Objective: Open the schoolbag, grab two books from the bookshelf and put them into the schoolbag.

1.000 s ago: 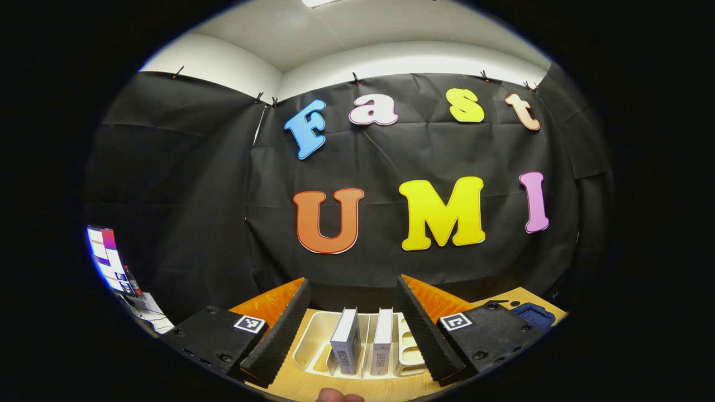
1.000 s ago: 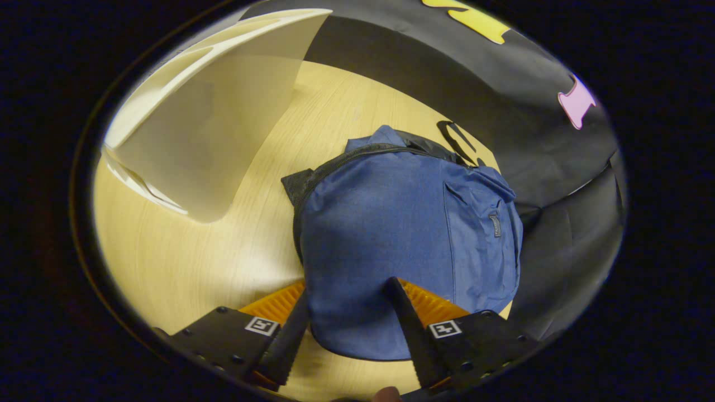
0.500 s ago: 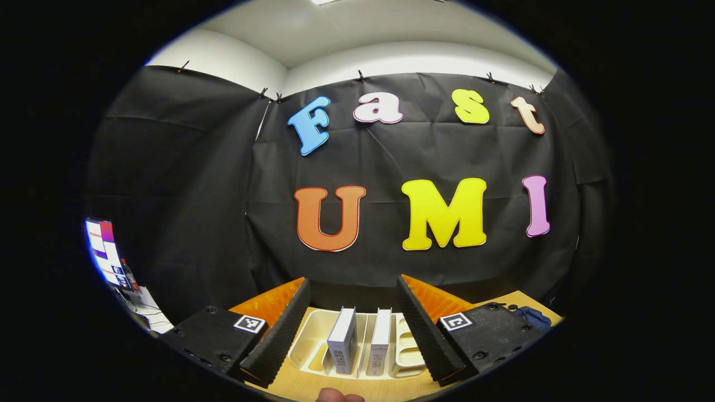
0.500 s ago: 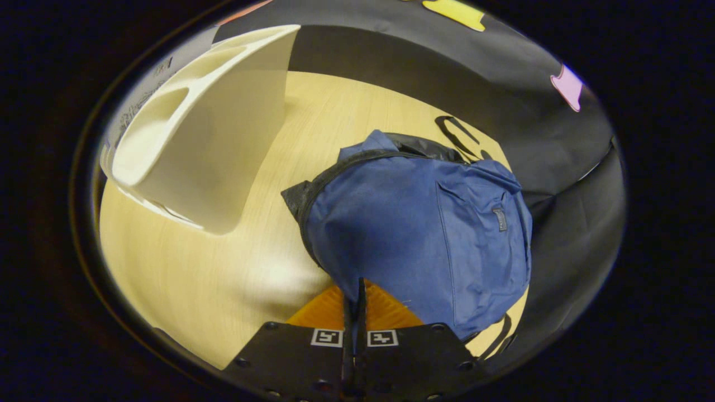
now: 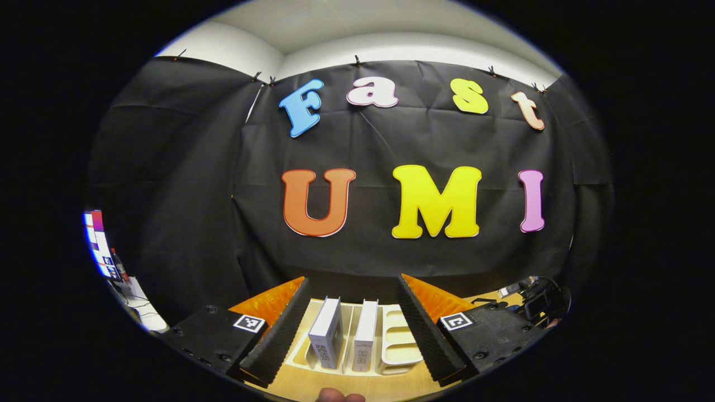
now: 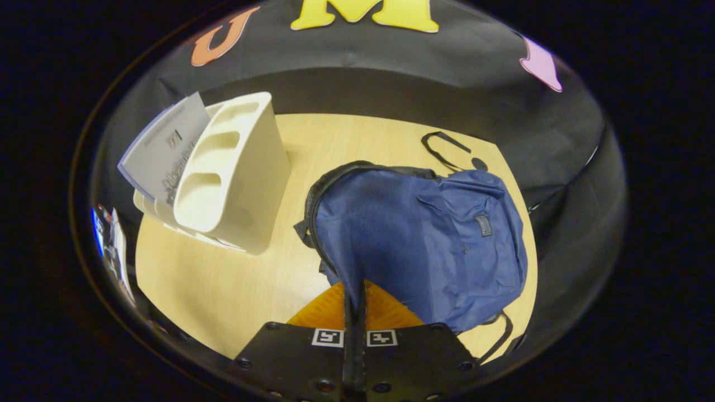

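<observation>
The blue schoolbag (image 6: 441,234) lies on the wooden table (image 6: 223,290), its black zipper (image 6: 313,206) running along the left edge. My right gripper (image 6: 354,286) is shut on a fold of the bag's fabric near that edge, pulling it up into a peak. The cream bookshelf (image 6: 240,178) stands to the left of the bag with a grey book (image 6: 165,148) in it. In the left gripper view, two white books (image 5: 325,339) (image 5: 365,335) stand upright in the bookshelf (image 5: 399,340). My left gripper (image 5: 353,280) hangs open just in front of them, holding nothing.
A black strap loop (image 6: 444,148) lies on the table behind the bag. A lit monitor (image 5: 98,245) sits at the far left beyond the table. A dark device with a cable (image 5: 536,301) shows at the right of the left gripper view.
My right gripper went from open around the bag's near edge to shut on its fabric, then rose and drew back with the fabric. The left gripper stayed open and shifted only slightly.
</observation>
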Demonstrator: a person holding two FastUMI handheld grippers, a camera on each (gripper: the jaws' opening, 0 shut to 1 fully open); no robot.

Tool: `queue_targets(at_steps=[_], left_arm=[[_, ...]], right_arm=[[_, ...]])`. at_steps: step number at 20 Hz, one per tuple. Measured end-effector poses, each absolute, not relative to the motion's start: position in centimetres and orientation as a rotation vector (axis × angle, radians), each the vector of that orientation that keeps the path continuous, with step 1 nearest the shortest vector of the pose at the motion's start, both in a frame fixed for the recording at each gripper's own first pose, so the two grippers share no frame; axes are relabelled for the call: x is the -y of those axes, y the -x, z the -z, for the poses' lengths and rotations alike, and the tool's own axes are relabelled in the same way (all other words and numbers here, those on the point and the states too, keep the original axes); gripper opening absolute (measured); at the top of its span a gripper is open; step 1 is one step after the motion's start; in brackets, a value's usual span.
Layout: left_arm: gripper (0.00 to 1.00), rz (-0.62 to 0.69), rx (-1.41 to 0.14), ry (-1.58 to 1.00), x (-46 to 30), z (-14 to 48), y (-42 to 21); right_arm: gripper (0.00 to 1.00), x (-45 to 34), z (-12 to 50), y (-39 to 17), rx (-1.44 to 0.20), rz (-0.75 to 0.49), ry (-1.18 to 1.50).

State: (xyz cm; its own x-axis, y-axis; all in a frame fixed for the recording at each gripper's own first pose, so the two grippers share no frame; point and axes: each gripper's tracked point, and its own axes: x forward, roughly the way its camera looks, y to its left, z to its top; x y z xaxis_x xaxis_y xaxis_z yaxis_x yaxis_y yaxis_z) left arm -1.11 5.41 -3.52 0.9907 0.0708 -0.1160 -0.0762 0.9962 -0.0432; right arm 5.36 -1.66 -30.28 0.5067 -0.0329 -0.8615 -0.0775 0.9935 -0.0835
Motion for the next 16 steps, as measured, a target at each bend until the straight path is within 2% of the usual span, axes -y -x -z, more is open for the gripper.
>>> queue_targets(at_steps=[16], left_arm=[[0.98,0.053,-0.409,0.077,-1.2,8.9,-4.4]], right_arm=[[0.0,14.1,17.8,-6.2,-0.933,-0.025,-0.016]])
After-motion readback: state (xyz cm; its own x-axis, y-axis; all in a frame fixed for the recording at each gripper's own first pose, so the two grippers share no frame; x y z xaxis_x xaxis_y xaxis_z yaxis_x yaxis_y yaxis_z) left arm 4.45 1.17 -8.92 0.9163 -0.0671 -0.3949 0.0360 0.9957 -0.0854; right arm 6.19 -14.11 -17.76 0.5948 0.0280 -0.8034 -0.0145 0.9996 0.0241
